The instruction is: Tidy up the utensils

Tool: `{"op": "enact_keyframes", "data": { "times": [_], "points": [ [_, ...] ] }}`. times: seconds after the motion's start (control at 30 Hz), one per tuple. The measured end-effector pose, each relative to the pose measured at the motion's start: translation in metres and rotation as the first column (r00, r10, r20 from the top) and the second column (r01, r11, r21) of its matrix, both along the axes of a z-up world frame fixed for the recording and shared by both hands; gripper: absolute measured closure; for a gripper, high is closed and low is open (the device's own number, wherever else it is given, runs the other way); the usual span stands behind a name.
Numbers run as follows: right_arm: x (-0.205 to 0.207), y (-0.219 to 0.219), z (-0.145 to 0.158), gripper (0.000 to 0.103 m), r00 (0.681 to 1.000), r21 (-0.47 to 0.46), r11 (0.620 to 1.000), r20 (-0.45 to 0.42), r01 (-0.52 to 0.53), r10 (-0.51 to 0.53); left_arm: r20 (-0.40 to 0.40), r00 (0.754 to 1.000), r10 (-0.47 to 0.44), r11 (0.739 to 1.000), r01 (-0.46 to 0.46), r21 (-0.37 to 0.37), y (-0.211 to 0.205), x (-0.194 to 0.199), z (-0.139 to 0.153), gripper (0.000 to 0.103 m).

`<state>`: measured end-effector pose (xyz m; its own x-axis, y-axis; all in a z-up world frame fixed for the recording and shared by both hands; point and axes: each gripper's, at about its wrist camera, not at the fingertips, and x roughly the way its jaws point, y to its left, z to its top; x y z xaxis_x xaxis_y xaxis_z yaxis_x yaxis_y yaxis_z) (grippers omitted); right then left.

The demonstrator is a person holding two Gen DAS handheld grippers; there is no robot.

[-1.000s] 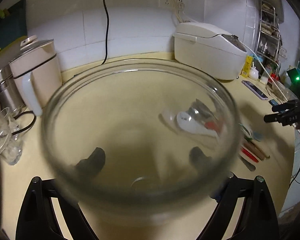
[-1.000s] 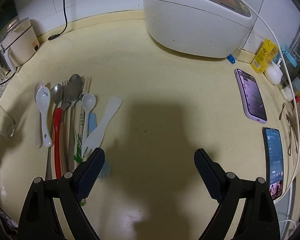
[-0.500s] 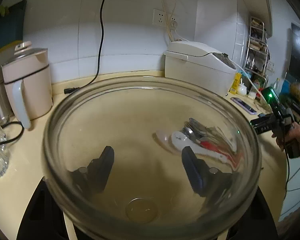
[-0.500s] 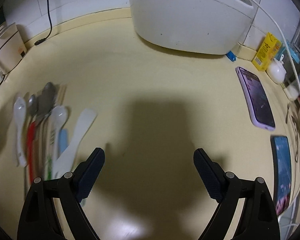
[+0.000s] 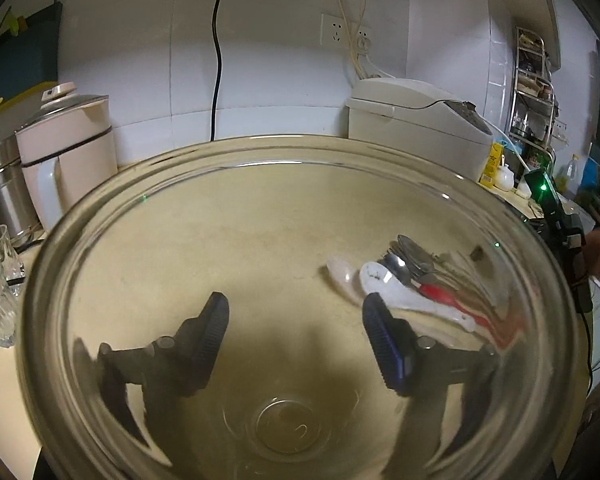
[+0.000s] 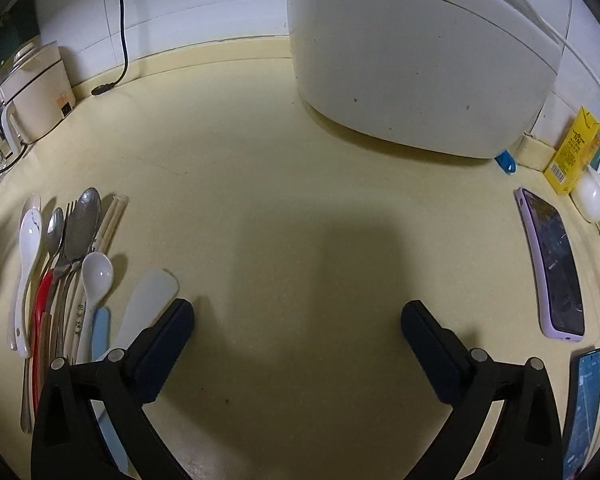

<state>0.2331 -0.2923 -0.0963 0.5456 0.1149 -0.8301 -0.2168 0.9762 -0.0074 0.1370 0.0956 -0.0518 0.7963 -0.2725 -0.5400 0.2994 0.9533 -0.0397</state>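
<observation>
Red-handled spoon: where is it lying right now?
In the right wrist view the red-handled spoon lies at far left on the yellow counter, in the row of utensils, between the long white ceramic spoon and the large metal spoon.

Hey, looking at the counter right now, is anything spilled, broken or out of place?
Nothing spilled or broken. The utensils lie loose in a row on the counter, not in a container. The left gripper holds a clear glass bowl, empty.

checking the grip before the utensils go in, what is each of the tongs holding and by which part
The left tongs are shut on the glass bowl, gripping its lower body near the base. The right tongs are opening, nothing between them.
</observation>
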Motion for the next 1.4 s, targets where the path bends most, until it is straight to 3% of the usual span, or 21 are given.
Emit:
{"op": "enact_keyframes", "data": {
  "times": [1.4],
  "points": [
    [0.0004, 0.0008, -0.0012, 0.000, 1.000, -0.003, 1.000, 0.009, -0.002, 0.002, 0.038, 0.999, -0.020, 1.000, 0.019, 0.011, -0.0015, 0.0034, 0.0030, 0.026]
  ]
}}
